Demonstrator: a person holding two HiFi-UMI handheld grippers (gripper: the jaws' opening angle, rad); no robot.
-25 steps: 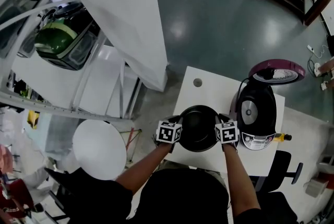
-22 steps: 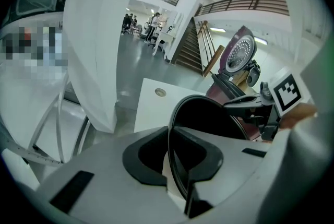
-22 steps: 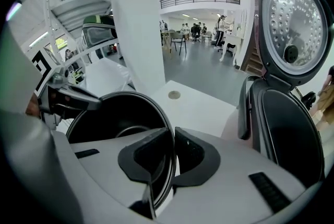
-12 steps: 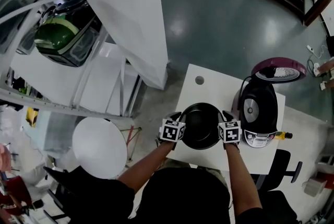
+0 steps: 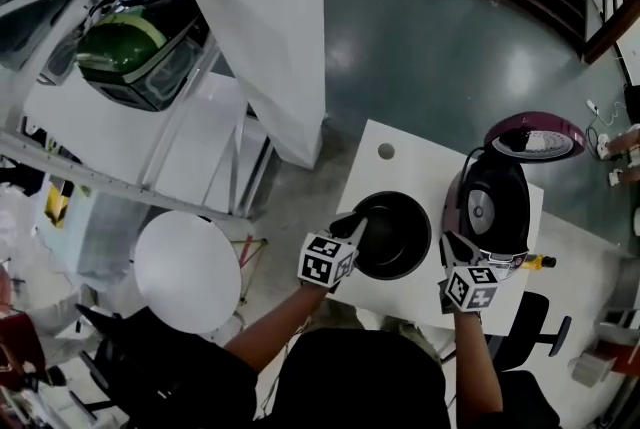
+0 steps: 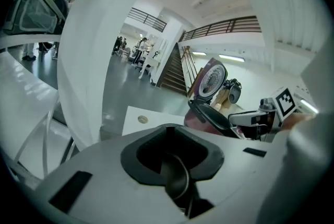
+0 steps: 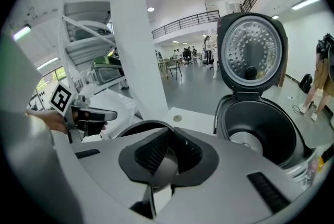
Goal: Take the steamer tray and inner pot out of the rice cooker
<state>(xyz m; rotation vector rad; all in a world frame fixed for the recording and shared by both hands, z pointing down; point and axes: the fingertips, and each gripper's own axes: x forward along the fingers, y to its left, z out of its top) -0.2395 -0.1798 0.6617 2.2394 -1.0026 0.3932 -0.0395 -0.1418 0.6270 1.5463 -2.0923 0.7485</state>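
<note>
Grey polished floor (image 5: 420, 27) lies open beyond the far edge of a white surface (image 5: 400, 172). The surface's far part is bare except for a small round hole (image 5: 386, 151). A broad white pillar (image 5: 270, 27) rises close to the surface's far left corner, with white shelving (image 5: 150, 147) carrying a green-topped appliance (image 5: 120, 57) behind it, so the left side is the crowded one. A round white disc (image 5: 187, 272) sits low on the near left, and a black chair (image 5: 535, 322) stands at the near right edge.

The inner pot (image 5: 395, 237) is out of the rice cooker (image 5: 490, 212) and stands upright on the surface, its left rim near the surface's left edge. The cooker is just beside it on the right, lid (image 5: 535, 135) tipped back. In the right gripper view the cooker's cavity is open down to its metal plate.

The left gripper (image 5: 350, 222) is at the pot's left rim. Its jaws stand a narrow slit apart with nothing between them, and they have just been opening. The right gripper (image 5: 452, 245) is over the gap between pot and cooker. Its pads meet at the tips on nothing, and they have just drawn closer.
</note>
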